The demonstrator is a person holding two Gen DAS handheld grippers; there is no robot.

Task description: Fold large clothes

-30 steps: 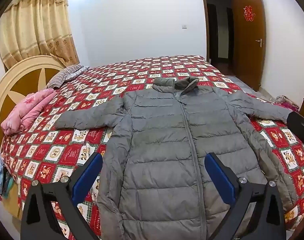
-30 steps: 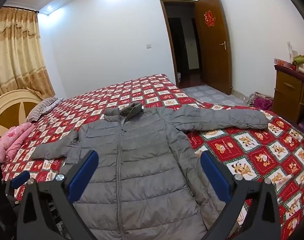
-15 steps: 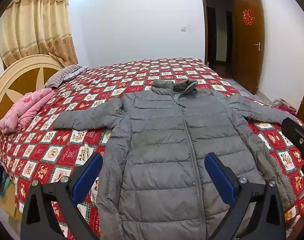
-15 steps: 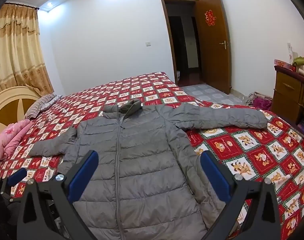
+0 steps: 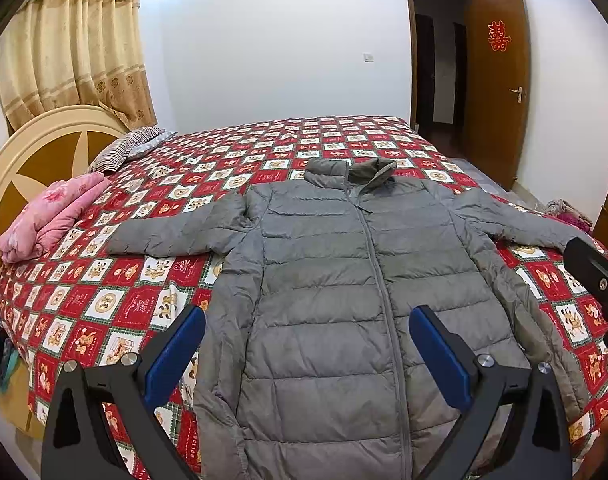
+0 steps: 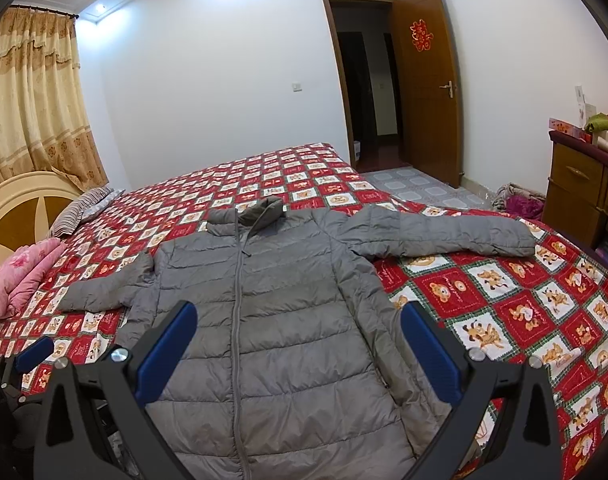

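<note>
A grey puffer jacket [image 5: 335, 288] [image 6: 272, 312] lies flat and zipped on the bed, collar away from me, both sleeves spread sideways. My left gripper [image 5: 305, 320] hovers open above its lower half, blue pads wide apart and holding nothing. My right gripper [image 6: 298, 316] also stands open over the lower body of the jacket, empty. Its left sleeve [image 5: 172, 232] points toward the headboard. The right sleeve [image 6: 443, 236] stretches toward the dresser side. The hem near me is hidden behind the gripper frames.
The bed carries a red checked quilt [image 5: 104, 292] [image 6: 503, 292]. A folded pink blanket [image 5: 52, 216] and a striped pillow [image 5: 124, 152] lie by the cream headboard [image 5: 36, 152]. An open wooden door [image 6: 423, 92], a dresser [image 6: 583, 188] and clothes on the floor [image 6: 519, 200] stand to the right.
Both wrist views have shifted slightly, with the jacket sitting a little lower and nearer in frame. Both grippers stay open. The jacket has not moved.
</note>
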